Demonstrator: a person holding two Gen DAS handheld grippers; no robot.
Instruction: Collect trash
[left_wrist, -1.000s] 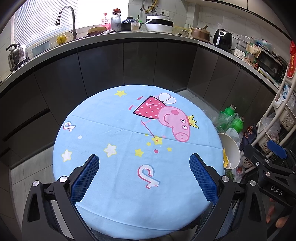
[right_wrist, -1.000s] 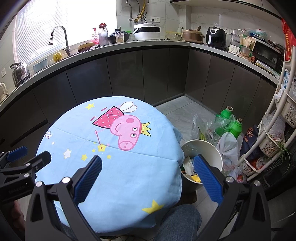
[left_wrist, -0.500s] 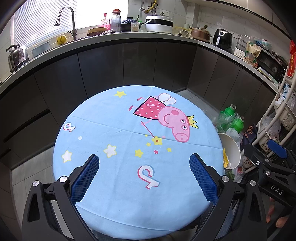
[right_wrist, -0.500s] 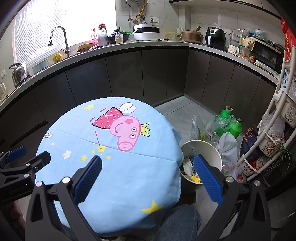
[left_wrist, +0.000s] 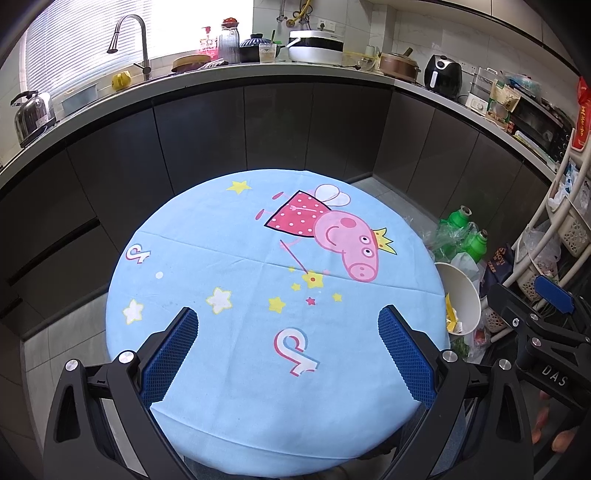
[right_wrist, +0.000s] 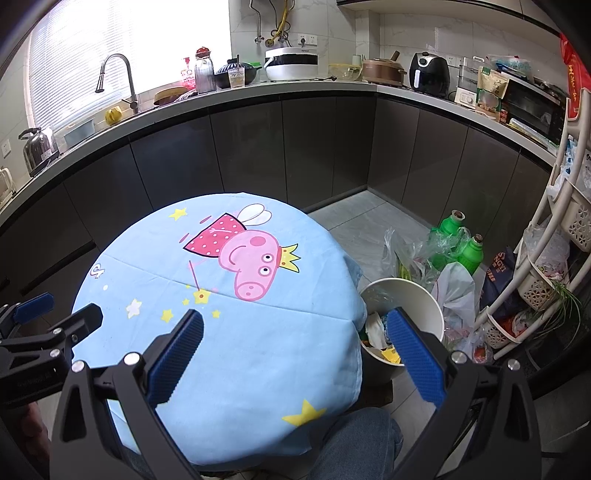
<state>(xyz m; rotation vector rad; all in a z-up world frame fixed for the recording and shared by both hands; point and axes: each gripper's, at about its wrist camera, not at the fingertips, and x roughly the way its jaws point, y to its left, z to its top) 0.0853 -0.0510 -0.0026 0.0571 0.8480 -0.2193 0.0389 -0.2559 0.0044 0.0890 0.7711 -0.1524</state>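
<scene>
A round table with a light blue cartoon-pig cloth (left_wrist: 240, 258) (right_wrist: 229, 332) fills both views; I see no loose trash on it. A white bin (left_wrist: 463, 295) (right_wrist: 417, 295) holding wrappers and scraps stands on the floor at the table's right edge. My left gripper (left_wrist: 288, 325) is open and empty above the near part of the table. My right gripper (right_wrist: 295, 328) is open and empty above the table's right edge, its right finger over the bin. Each gripper shows at the side of the other's view.
Green bottles (right_wrist: 458, 236) and plastic bags (right_wrist: 454, 291) lie on the floor behind the bin. A white basket rack (right_wrist: 554, 258) stands at the right. Dark cabinets with a cluttered counter and sink tap (left_wrist: 129, 44) curve around behind. My knee (right_wrist: 354, 443) is under the table.
</scene>
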